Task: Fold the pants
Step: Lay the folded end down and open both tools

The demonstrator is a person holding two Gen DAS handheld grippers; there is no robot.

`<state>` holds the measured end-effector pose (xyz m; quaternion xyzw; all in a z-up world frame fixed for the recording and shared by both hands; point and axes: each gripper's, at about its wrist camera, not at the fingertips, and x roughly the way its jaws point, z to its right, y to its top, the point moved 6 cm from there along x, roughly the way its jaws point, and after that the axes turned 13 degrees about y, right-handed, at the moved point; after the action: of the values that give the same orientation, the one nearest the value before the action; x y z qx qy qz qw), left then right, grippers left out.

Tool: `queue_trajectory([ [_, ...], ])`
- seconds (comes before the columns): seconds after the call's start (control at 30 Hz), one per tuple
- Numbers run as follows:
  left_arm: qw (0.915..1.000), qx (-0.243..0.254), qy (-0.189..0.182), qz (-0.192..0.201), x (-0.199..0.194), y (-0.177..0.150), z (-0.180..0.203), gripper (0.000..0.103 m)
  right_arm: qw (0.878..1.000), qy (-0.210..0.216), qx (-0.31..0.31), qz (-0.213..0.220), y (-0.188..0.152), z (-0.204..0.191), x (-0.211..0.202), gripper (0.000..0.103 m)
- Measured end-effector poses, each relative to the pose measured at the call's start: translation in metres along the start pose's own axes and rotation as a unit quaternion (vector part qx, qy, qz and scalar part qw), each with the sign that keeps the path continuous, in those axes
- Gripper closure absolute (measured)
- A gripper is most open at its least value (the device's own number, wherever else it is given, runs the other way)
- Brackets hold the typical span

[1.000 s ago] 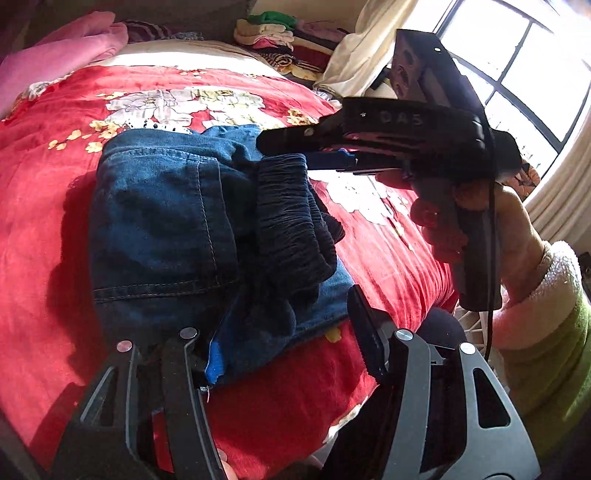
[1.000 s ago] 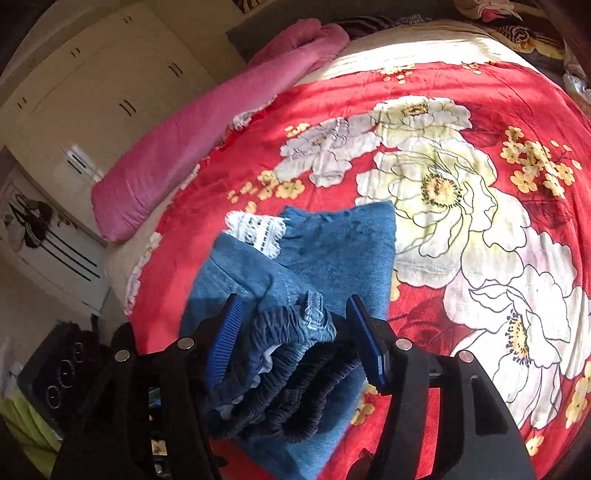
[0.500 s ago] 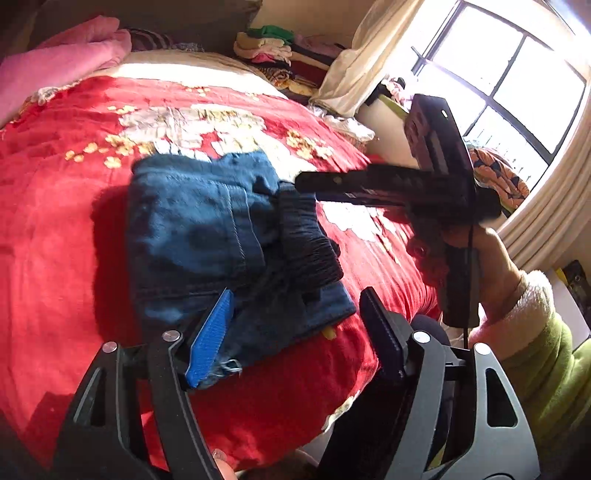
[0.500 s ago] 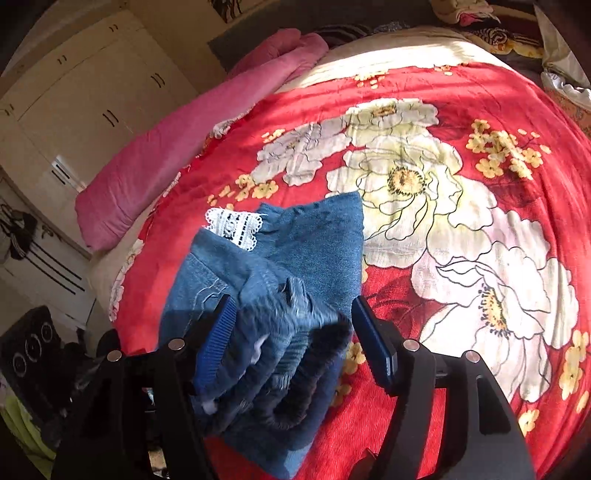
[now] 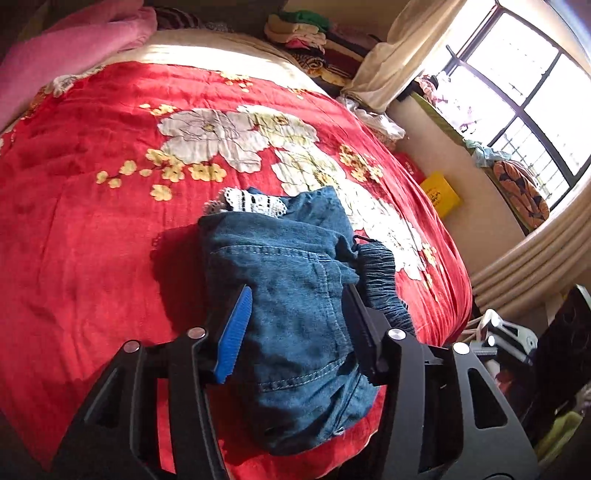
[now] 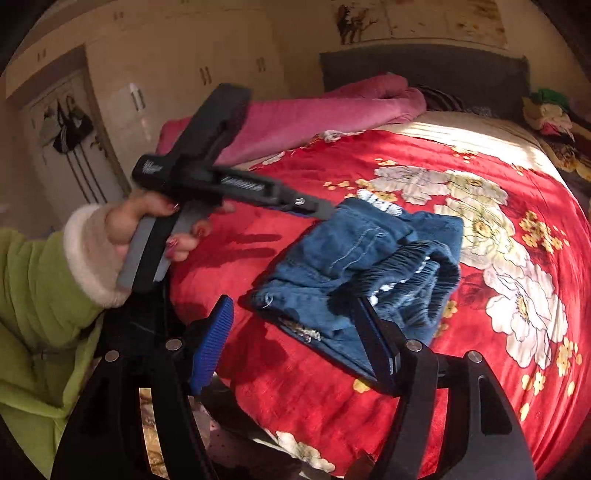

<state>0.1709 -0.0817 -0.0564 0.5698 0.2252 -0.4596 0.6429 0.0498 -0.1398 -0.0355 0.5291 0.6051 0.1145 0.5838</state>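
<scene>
Folded blue denim pants [image 5: 295, 295] lie near the front edge of a red flowered blanket [image 5: 92, 240], with a white lace trim [image 5: 251, 201] at the far end and the dark elastic waistband [image 6: 413, 273] bunched on one side. My left gripper [image 5: 297, 295] hovers over the bundle. Its jaws are closing with denim showing between them, and the pads do not visibly press. From the right wrist view, a hand in a green sleeve [image 6: 122, 236] holds the left gripper [image 6: 325, 210] at the bundle's far-left edge. My right gripper [image 6: 291, 301] is open at the bed's edge with nothing gripped.
A rolled pink blanket [image 6: 325, 110] lies along the headboard side. Stacked clothes [image 5: 303, 29] sit at the far corner by a curtain and window [image 5: 517, 74]. A yellow item [image 5: 441, 192] lies in the gap beside the bed. Wardrobe doors [image 6: 166, 74] stand behind the hand.
My right gripper let go of the elastic waistband, rolled and drew back to the bed edge. My left gripper moved forward over the bundle, and its jaws widened, then narrowed.
</scene>
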Motion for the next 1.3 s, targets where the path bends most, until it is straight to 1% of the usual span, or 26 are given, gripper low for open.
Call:
queue_trajectory([
  [0.03,1.0000,0.004,0.000,-0.009,0.007,0.001,0.003,0.064,1.000,-0.007,-0.017,-0.014,-0.001,-0.004,0.010,0.037],
  [0.1,0.9996,0.014,0.013,-0.019,0.020,0.003,0.006,0.064,0.997,-0.033,-0.054,-0.038,-0.001,-0.007,0.027,0.038],
  [0.17,0.9992,0.017,0.022,-0.028,0.032,0.006,0.004,0.064,0.992,-0.065,-0.091,-0.062,0.001,-0.005,0.042,0.038],
  [0.23,0.9989,0.016,0.030,-0.031,0.042,0.010,0.001,0.064,0.985,-0.084,-0.134,-0.076,0.001,-0.006,0.056,0.039],
  [0.3,0.9988,0.010,0.032,-0.036,0.049,0.014,-0.003,0.064,0.978,-0.097,-0.160,-0.089,0.002,-0.004,0.069,0.048],
  [0.33,0.9987,0.008,0.031,-0.039,0.052,0.016,-0.005,0.064,0.976,-0.100,-0.171,-0.094,0.002,-0.003,0.075,0.061],
  [0.37,0.9986,0.009,0.032,-0.042,0.055,0.017,-0.005,0.064,0.975,-0.095,-0.177,-0.098,0.001,-0.002,0.079,0.078],
  [0.4,0.9985,0.009,0.033,-0.043,0.056,0.017,-0.006,0.064,0.975,-0.083,-0.178,-0.104,-0.001,-0.001,0.083,0.084],
  [0.43,0.9985,0.007,0.033,-0.044,0.057,0.018,-0.007,0.064,0.976,-0.074,-0.177,-0.106,-0.003,-0.002,0.084,0.088],
  [0.5,0.9984,0.000,0.030,-0.047,0.059,0.020,-0.008,0.064,0.978,-0.057,-0.169,-0.107,-0.008,-0.002,0.079,0.091],
  [0.57,0.9984,-0.002,0.028,-0.048,0.060,0.021,-0.009,0.064,0.980,-0.041,-0.161,-0.109,-0.017,-0.002,0.070,0.097],
  [0.63,0.9985,0.001,0.028,-0.047,0.060,0.021,-0.009,0.064,0.980,-0.041,-0.158,-0.115,-0.028,0.000,0.066,0.097],
  [0.8,0.9989,-0.008,0.021,-0.040,0.062,0.022,-0.010,0.064,0.987,-0.040,-0.103,-0.112,-0.045,0.012,0.077,0.097],
  [0.9,0.9991,-0.005,0.023,-0.036,0.061,0.022,-0.009,0.064,0.993,-0.031,-0.066,-0.094,-0.045,0.013,0.076,0.095],
  [0.93,0.9992,-0.003,0.023,-0.033,0.060,0.022,-0.008,0.064,0.994,-0.026,-0.052,-0.088,-0.043,0.014,0.073,0.093],
  [1.03,0.9995,-0.005,0.018,-0.027,0.058,0.024,-0.008,0.063,0.998,-0.004,-0.013,-0.055,-0.034,0.011,0.052,0.085],
  [1.17,0.9997,-0.008,0.018,-0.016,0.051,0.030,-0.009,0.063,0.999,0.016,0.023,0.016,-0.013,0.009,0.016,0.085],
  [1.2,0.9997,-0.008,0.021,-0.013,0.048,0.031,-0.009,0.060,0.999,0.020,0.029,0.030,-0.007,0.009,0.009,0.085],
  [1.23,0.9996,-0.007,0.025,-0.010,0.047,0.033,-0.009,0.058,0.999,0.019,0.028,0.043,-0.002,0.009,0.004,0.085],
  [1.3,0.9995,-0.002,0.030,0.000,0.042,0.036,-0.008,0.057,0.998,0.021,0.028,0.058,0.007,0.012,0.002,0.085],
])
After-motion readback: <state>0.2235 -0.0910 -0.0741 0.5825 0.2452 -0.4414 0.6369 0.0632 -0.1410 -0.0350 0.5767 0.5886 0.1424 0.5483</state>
